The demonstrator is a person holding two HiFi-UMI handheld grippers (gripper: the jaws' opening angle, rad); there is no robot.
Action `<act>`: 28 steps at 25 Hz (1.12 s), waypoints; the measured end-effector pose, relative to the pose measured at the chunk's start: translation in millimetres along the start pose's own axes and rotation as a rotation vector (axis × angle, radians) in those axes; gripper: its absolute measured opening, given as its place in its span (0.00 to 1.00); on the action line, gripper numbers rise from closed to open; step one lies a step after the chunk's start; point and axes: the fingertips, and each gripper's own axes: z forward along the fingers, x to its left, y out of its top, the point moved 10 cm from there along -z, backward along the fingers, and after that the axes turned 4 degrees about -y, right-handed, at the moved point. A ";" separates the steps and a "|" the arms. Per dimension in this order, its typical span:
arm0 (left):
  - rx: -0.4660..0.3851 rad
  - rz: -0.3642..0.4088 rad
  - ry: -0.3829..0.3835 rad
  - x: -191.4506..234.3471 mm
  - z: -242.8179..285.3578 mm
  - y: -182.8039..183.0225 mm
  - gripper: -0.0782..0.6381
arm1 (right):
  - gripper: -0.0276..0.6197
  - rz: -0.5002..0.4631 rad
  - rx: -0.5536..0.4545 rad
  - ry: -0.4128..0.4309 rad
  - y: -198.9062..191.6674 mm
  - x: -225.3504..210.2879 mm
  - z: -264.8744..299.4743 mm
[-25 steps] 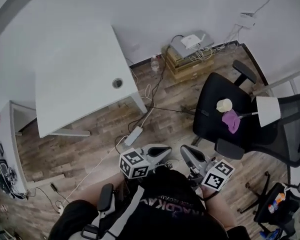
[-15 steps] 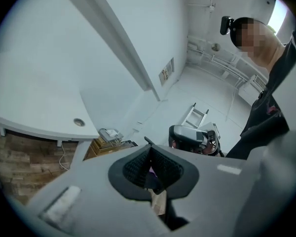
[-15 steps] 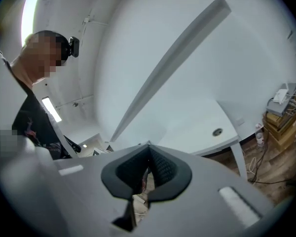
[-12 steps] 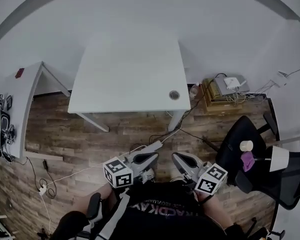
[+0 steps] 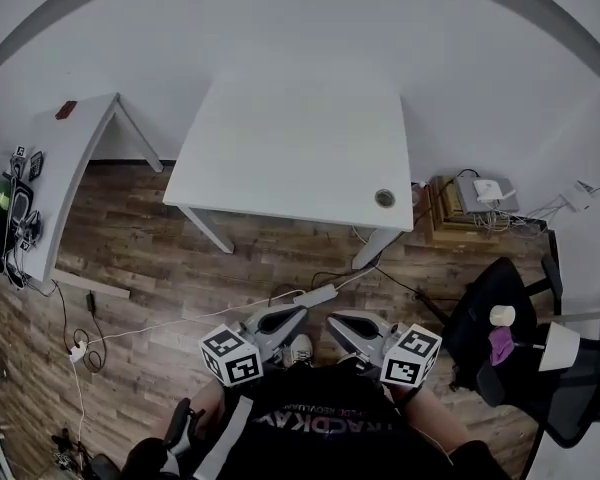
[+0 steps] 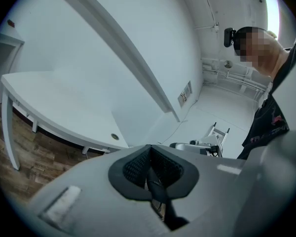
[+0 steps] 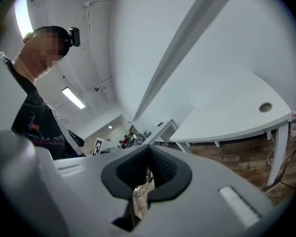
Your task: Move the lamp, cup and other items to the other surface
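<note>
My left gripper [image 5: 290, 317] and right gripper [image 5: 340, 325] are both pinched shut on nothing and point toward the one bare white table [image 5: 290, 148]. Everything to be moved sits on the one black chair [image 5: 478, 300] off to my right, so my right gripper is nearer. On the chair I count one cup [image 5: 502, 316], one purple cloth [image 5: 500, 345] just beside it, and one lamp [image 5: 560, 347], which seems to lie with its stem across the seat.
</note>
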 end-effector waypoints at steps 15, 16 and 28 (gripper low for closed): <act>-0.030 -0.047 0.008 6.2 3.4 -5.0 0.12 | 0.05 0.002 -0.003 -0.005 -6.4 0.2 -2.2; -0.030 -0.050 0.006 6.2 3.7 -5.7 0.12 | 0.05 0.011 -0.006 -0.007 -7.2 -0.5 -3.4; -0.025 -0.026 0.004 2.6 0.2 -4.9 0.12 | 0.05 0.004 0.001 -0.002 -9.0 1.9 -0.5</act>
